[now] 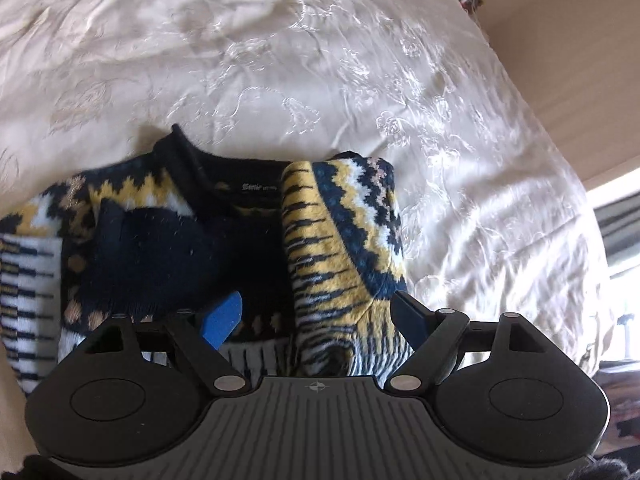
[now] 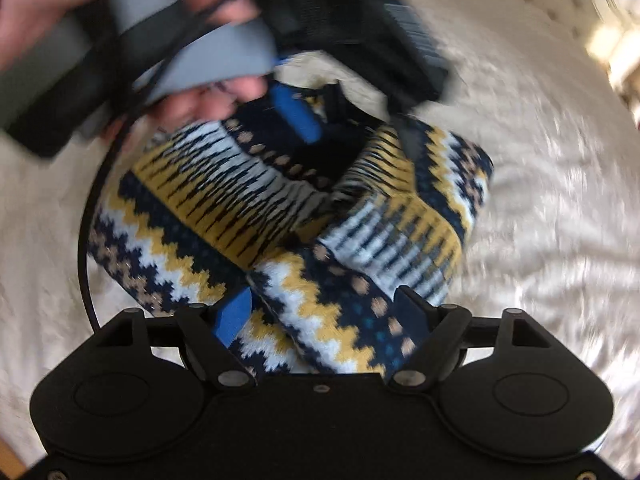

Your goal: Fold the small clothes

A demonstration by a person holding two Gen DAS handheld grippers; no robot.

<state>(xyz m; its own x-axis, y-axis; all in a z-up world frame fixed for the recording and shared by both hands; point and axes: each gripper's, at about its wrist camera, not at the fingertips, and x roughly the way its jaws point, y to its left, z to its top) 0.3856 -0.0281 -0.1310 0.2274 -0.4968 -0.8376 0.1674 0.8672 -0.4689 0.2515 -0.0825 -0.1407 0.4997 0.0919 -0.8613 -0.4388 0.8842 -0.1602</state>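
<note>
A small navy, yellow and white patterned knit sweater (image 1: 240, 232) lies partly folded on a cream bedspread (image 1: 280, 60). Its collar points away from me in the left wrist view, and a side panel (image 1: 340, 240) is turned over to show its striped inside. My left gripper (image 1: 320, 312) is open, its blue-padded fingers astride that turned-over part. In the blurred right wrist view my right gripper (image 2: 324, 312) is open over the sweater's (image 2: 280, 220) zigzag edge. The left gripper (image 2: 352, 120) shows at the sweater's far side, held by a hand (image 2: 100, 8).
The bedspread (image 2: 560, 200) spreads all around the sweater. In the left wrist view the bed edge curves down on the right, with a beige wall (image 1: 560, 40) and a bright window area (image 1: 616, 240) beyond. A black cable (image 2: 84, 248) loops at the left of the right wrist view.
</note>
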